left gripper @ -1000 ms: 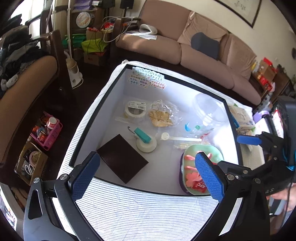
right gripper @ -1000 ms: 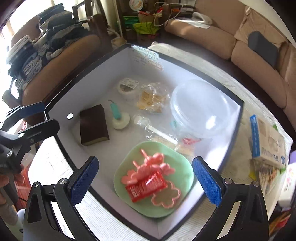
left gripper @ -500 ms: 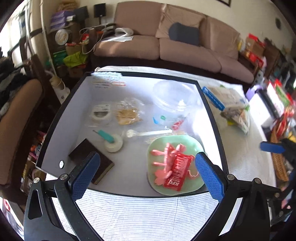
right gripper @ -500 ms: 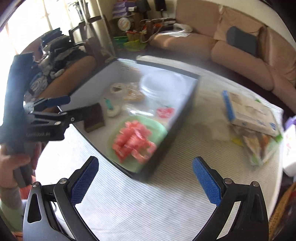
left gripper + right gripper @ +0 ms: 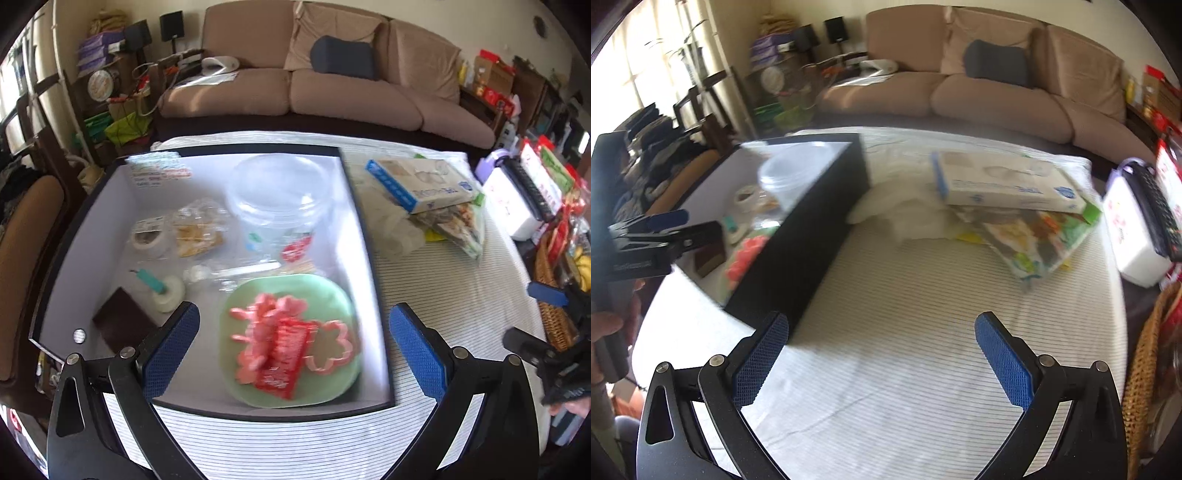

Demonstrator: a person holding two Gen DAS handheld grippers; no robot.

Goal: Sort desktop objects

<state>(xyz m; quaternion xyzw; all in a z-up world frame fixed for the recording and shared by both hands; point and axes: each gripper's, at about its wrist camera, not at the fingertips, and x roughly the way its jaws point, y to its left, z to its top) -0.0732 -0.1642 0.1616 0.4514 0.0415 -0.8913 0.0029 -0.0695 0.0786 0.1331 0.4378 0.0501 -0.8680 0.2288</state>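
Observation:
A black box (image 5: 365,236) with a white inside sits on the striped tablecloth. In it are a green plate (image 5: 332,295) bearing pink cutters and a red packet (image 5: 284,354), a clear tub (image 5: 280,195), a tape roll (image 5: 149,240), a snack bag (image 5: 197,232), a teal-handled tool (image 5: 162,290) and a brown pad (image 5: 120,325). My left gripper (image 5: 295,350) hangs open above the box's near end. My right gripper (image 5: 881,360) is open over bare cloth to the right of the box (image 5: 809,236), nothing between its fingers.
A white and blue carton (image 5: 1004,182) lies on a printed bag (image 5: 1034,236) beyond the right gripper, beside crumpled white plastic (image 5: 908,210). A white case (image 5: 1134,229) and a wicker basket (image 5: 1145,354) stand at the table's right edge. A sofa runs behind.
Both grippers swung rightward. The right gripper left the box and now faces the cloth and carton. The left gripper's view slid from the box's left side to its right end.

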